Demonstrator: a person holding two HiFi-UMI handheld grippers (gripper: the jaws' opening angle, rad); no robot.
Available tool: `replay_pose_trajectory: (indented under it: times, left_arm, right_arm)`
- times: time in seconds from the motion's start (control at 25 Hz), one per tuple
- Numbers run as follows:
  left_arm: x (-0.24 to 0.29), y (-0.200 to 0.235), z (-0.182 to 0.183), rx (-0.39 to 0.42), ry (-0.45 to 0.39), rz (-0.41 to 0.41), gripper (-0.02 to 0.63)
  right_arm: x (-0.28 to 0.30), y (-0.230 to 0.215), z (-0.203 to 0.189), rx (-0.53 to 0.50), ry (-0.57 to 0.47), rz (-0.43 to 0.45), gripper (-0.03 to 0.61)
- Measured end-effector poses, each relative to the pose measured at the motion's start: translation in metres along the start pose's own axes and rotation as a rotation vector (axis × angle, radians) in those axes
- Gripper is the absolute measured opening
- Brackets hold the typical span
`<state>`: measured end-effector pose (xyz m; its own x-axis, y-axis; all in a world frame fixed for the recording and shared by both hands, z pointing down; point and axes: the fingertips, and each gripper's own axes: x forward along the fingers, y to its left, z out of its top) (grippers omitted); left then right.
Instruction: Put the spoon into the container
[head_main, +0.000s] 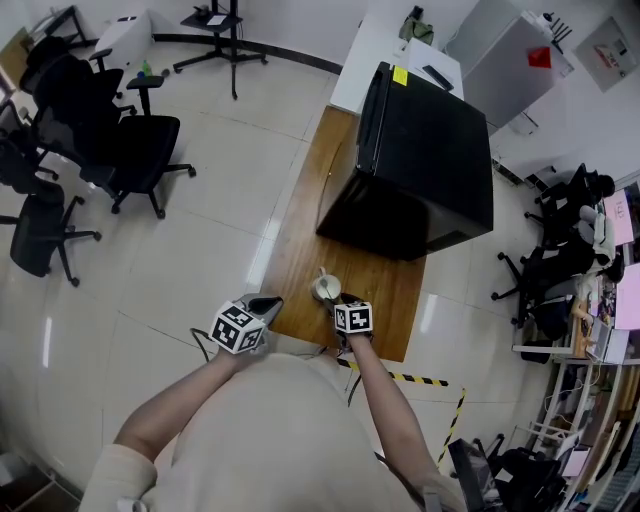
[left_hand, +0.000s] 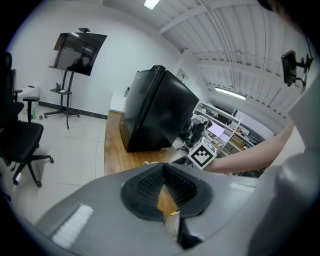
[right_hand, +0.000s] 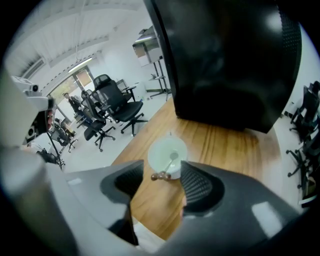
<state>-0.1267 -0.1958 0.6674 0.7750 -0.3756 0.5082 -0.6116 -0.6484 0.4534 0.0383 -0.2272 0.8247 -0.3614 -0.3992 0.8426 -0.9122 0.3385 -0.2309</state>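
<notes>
A white round container (right_hand: 165, 152) stands on the wooden table (right_hand: 225, 145) near its front edge; in the head view the container (head_main: 326, 288) sits just ahead of my right gripper (head_main: 342, 300). The spoon (right_hand: 168, 164) lies in it, its bowl down inside and its brown handle end resting over the near rim. My right gripper (right_hand: 159, 181) hangs over that handle end, open, pads clear of the spoon on both sides. My left gripper (head_main: 268, 301) hovers at the table's front left corner; in its own view the left gripper (left_hand: 162, 170) is shut, its pads meeting at the tips on nothing.
A big black cabinet (head_main: 420, 160) fills the far half of the table (head_main: 300, 230). Several black office chairs (head_main: 120, 150) stand on the tiled floor to the left. Yellow-black tape (head_main: 420, 379) marks the floor on the right, near cluttered shelves (head_main: 600, 300).
</notes>
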Motion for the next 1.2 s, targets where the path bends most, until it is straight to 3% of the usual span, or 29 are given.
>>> replay_pose_trajectory:
  times: [0.04,0.12,0.28,0.56,0.68,0.88,1.0,1.2]
  left_arm:
    - [0.0,0.0,0.0,0.002,0.0,-0.002,0.0]
    - [-0.002,0.0,0.0,0.015,0.0,-0.008,0.0]
    - [-0.019,0.001,-0.014,0.023,0.011,-0.021,0.0]
    - [-0.035,-0.003,-0.042,-0.038,0.016,-0.045,0.0]
    - [-0.021,-0.021,-0.054,-0.028,0.057,-0.102,0.0]
    - [-0.004,-0.071,-0.077,0.081,0.139,-0.209,0.0]
    - [-0.001,-0.083,-0.077,0.132,0.142,-0.199,0.0]
    - [0.002,-0.119,-0.075,0.145,0.125,-0.168,0.0]
  right_arm:
    - [0.001,-0.001,0.002,0.012,-0.016,0.0,0.251]
    - [-0.004,-0.005,0.007,0.04,-0.07,-0.018,0.273]
    - [-0.028,0.003,0.001,0.103,-0.204,-0.065,0.273]
    - [-0.082,0.024,-0.052,0.373,-0.329,-0.097,0.27]
    - [-0.103,0.021,-0.058,0.4,-0.376,-0.13,0.267]
    - [-0.142,0.017,-0.07,0.426,-0.475,-0.148,0.259]
    - [-0.151,0.017,-0.081,0.423,-0.511,-0.132,0.242]
    - [-0.174,0.01,-0.109,0.405,-0.51,-0.115,0.231]
